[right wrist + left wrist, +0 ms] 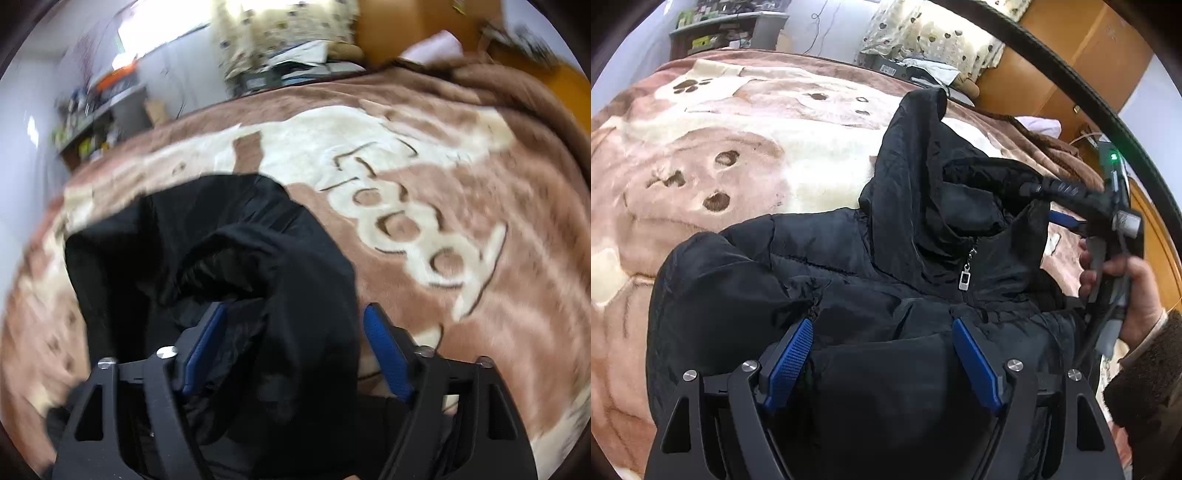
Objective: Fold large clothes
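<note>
Jacket (871,280) on blanket (701,155), shelf (727,29) behind.

the right wrist view is motion-blurred: the shelf (96,110) clutter is unreadable. the black jacket (229,280) runs off the bottom edge in both views, hiding the blanket (461,206) beneath it.

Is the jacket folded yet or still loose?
Still loose: the jacket lies bunched on the blanket, hood up, no flat folds. Both grippers open.

Both wrist views close above black jacket (886,295) on bed blanket (720,147), facing far shelf (727,33); shared: jacket, blanket.
</note>
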Demonstrator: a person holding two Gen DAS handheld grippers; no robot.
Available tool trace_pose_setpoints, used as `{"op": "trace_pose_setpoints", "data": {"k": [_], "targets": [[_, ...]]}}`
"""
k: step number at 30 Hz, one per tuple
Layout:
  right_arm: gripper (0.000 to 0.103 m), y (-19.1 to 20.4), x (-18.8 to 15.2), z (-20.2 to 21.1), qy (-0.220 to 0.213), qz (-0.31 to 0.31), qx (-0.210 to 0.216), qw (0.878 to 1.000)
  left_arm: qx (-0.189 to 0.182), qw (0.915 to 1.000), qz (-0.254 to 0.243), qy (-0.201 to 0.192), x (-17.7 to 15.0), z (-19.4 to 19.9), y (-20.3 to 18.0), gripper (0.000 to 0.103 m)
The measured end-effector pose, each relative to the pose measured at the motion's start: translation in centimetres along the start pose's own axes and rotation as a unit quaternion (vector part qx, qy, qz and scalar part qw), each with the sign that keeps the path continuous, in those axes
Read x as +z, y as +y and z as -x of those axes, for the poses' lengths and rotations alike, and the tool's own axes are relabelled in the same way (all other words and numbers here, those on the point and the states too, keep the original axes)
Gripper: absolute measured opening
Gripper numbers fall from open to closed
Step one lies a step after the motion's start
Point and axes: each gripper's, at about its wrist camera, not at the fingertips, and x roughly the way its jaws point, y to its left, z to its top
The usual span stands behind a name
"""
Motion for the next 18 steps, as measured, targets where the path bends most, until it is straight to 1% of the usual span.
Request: {"op": "trace_pose_setpoints", "data": {"k": [1,2,3,7,9,11,12,14,16,17,18], "targets": [[0.026,0.3,-0.2,0.3,-0.01,0.007,-0.004,1.0,0.001,1.0,-0.001,0.002,0.0,-0.1,0.0,0.078],[0.014,0.5,-0.3,0.6,-0.01,0.009,0.002,1.0,0.001,1.0,0.001,0.002,0.0,-0.2,0.1,0.078],[0.009,0.7,-0.6,1.1,-0.013,0.015,0.008,1.0,0.002,1.0,0.004,0.002,-0.1,-0.2,0.1,0.078],[0.008,1.7,-1.8,4.7,-0.064,0.065,0.028,0.995,0.006,0.9999,0.01,0.003,-0.2,-0.1,0.0,0.078],[0.007,2.0,-2.9,7.1,-0.084,0.086,0.054,0.991,0.005,0.9998,0.02,-0.001,-0.4,0.1,0.1,0.078],[0.007,1.8,-4.9,10.1,-0.106,0.107,0.083,0.985,0.006,0.9997,0.025,-0.001,-0.5,0.4,0.2,0.078],[0.007,1.8,-5.6,11.0,-0.109,0.114,0.094,0.983,0.007,0.9995,0.031,-0.004,-0.6,0.6,0.4,0.078],[0.007,1.8,-8.2,13.2,-0.121,0.149,0.116,0.975,0.007,0.9987,0.05,0.002,-0.7,0.8,0.8,0.078],[0.008,1.8,-10.4,14.1,-0.118,0.173,0.128,0.97,0.005,0.9985,0.055,0.0,-0.9,1.2,0.8,0.078],[0.008,1.7,-11.5,14.2,-0.109,0.179,0.137,0.968,0.007,0.9985,0.054,-0.002,-0.9,1.4,0.8,0.078],[0.01,1.4,-12.4,13.9,-0.088,0.184,0.148,0.968,0.01,0.9986,0.052,-0.005,-1.0,1.6,0.5,0.078]]}}
